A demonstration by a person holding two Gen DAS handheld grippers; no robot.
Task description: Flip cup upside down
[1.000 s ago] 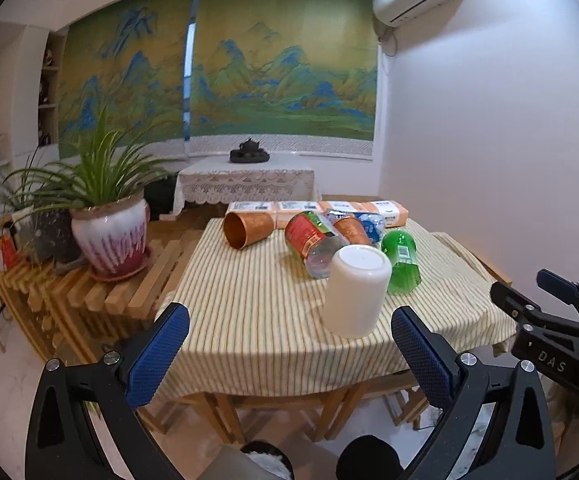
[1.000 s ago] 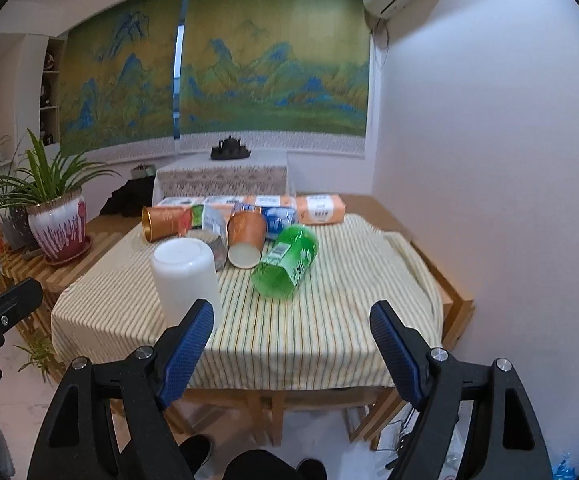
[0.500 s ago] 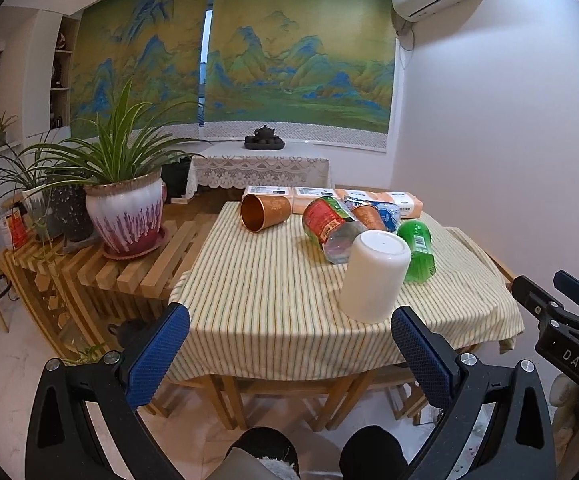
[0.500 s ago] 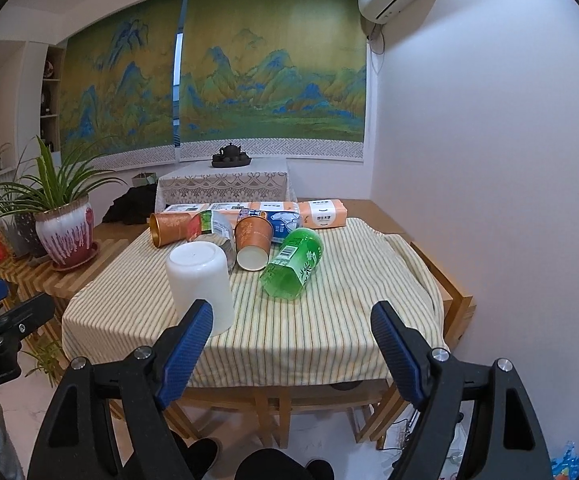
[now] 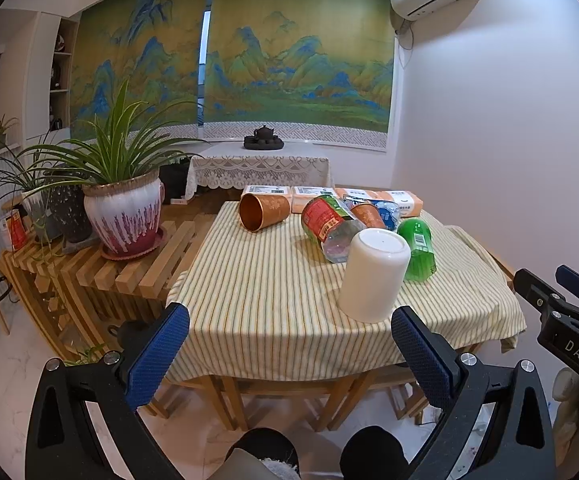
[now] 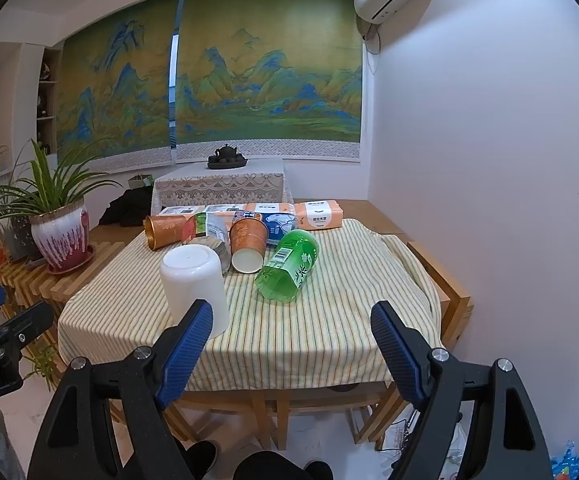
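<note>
Already, the white cup [image 5: 373,276] stood mouth-down on the striped cloth of the desk [image 5: 273,320], near its front edge, its flat base facing up. Judged from that alone, the flip looked finished, and you had nothing left to carry.

Your left hand-held gripper [image 5: 289,354] was spread wide with nothing between its blue pads [image 5: 157,354], held off the near edge of the desk and above the floor. Your right hand-held gripper [image 6: 291,346] was likewise wide open and empty, also clear of the desk. In the right wrist view one pad overlapped the cup's lower edge, but that seemed only a matter of line of sight; no contact could be confirmed.

The cup sat apart from the clutter behind it, probably so you had room to turn it: the green bottle [image 6: 289,266] lay on its side just to the right, the orange paper cup [image 6: 247,244] lay tipped with its mouth toward you, and the copper cup [image 5: 263,212] lay on its side farther back. The potted plant [image 5: 123,212] rested on the slatted bench to the left, well away.

With both pairs of jaws open and back, you appeared to be leaving the cup to stand by itself.
</note>
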